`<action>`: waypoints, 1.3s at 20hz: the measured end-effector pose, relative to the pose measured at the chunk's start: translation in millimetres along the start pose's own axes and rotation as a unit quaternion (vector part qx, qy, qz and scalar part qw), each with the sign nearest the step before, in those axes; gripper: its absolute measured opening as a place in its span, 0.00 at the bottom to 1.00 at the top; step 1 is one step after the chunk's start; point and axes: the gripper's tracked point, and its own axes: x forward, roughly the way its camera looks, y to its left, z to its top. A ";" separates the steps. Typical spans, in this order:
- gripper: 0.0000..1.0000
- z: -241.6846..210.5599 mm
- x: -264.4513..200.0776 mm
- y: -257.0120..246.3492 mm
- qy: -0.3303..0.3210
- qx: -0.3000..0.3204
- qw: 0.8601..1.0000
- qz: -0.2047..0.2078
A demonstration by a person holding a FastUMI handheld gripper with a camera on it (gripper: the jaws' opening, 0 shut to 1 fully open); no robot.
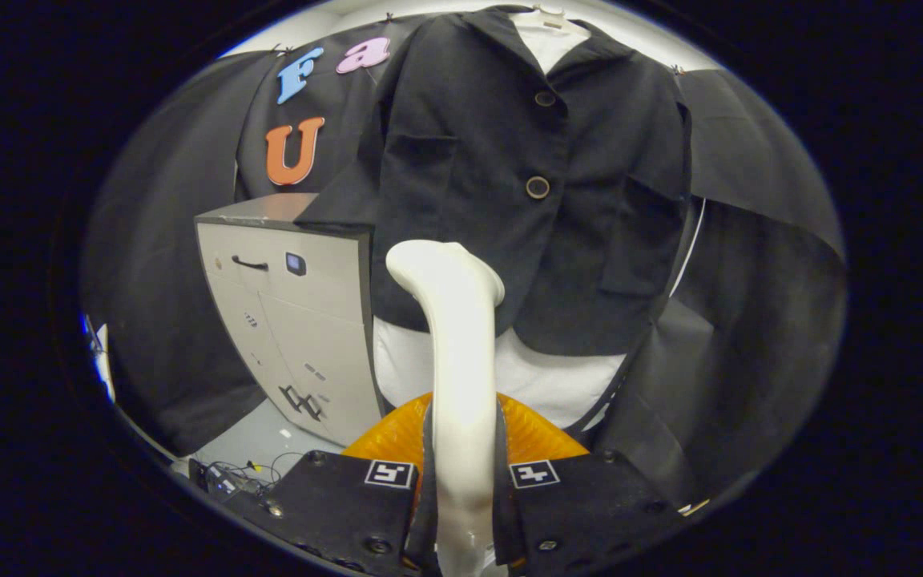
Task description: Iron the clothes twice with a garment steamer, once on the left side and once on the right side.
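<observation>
Gripper view: a white steamer (457,353) is held upright between the fingers of the gripper (461,473), both pressed against its handle. Its head is raised just below the hem of a dark jacket (525,176), hung over a white shirt (558,377). A grey cabinet (293,320) is seen beside the jacket.

There's a pale grey cabinet (293,320) off to the side with a dark top, a black handle (249,263) on its upper drawer and a little dark square panel (296,264) right next to it. Down on the floor (257,439) by its base sits a messy tangle of cables (237,474).
</observation>
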 end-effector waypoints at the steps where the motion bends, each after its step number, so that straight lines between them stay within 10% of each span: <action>1: 0.30 -10.2 1.6 2.8 0.009 -0.001 1.000 0.000; 9: 0.30 -20.5 -10.6 5.2 0.018 0.013 1.000 0.006; 26: 0.30 252.0 -127.2 -125.7 -0.286 0.070 0.956 -0.017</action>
